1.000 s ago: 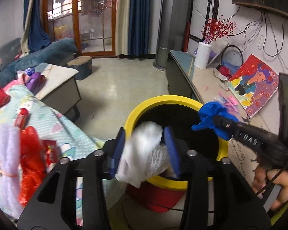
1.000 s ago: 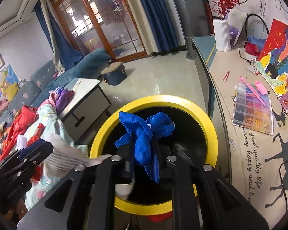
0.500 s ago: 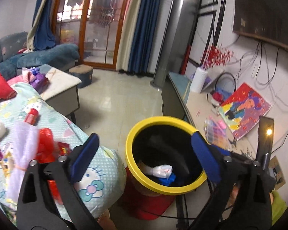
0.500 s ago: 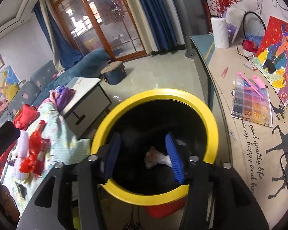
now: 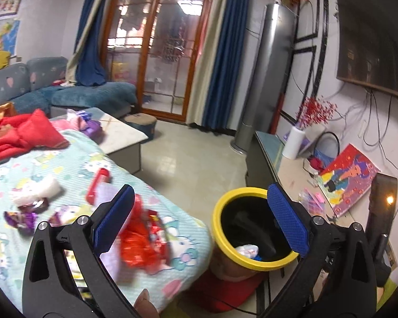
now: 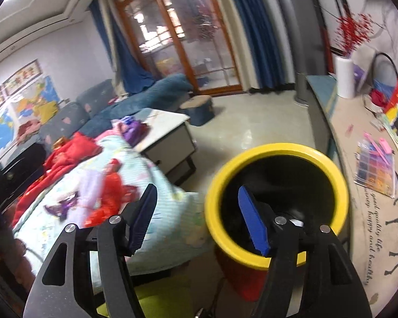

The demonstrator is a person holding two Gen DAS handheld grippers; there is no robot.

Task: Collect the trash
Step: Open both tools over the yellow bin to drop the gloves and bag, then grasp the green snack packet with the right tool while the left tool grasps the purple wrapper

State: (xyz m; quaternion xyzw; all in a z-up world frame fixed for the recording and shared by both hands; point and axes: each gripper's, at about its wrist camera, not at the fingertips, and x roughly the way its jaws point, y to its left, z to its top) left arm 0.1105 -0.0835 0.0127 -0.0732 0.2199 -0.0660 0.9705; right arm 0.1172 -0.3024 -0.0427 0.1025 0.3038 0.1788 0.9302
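A yellow-rimmed bin [image 5: 226, 251] stands on the floor at lower right of the left wrist view, with white trash [image 5: 248, 250] and a bit of blue inside. It also shows in the right wrist view [image 6: 276, 149]. My left gripper [image 5: 199, 220] is open and empty, above the gap between bin and covered table. My right gripper [image 6: 196, 218] is open and empty at the bin's left rim. On the patterned cloth lie a red crumpled wrapper [image 5: 142, 241], purple wrappers [image 5: 21, 218], a red tube [image 5: 96, 188] and white tissue [image 5: 37, 192].
A red garment [image 5: 24, 135] lies at the far end of the cloth. A low white coffee table [image 5: 124, 137] and blue sofa [image 5: 92, 96] stand behind. A side counter [image 6: 368, 212] on the right holds a white vase, bead tray and painting.
Both grippers opened and dropped the white and blue trash into the bin, then pulled back and swung left toward the covered table. The bin now looks smaller and further right.
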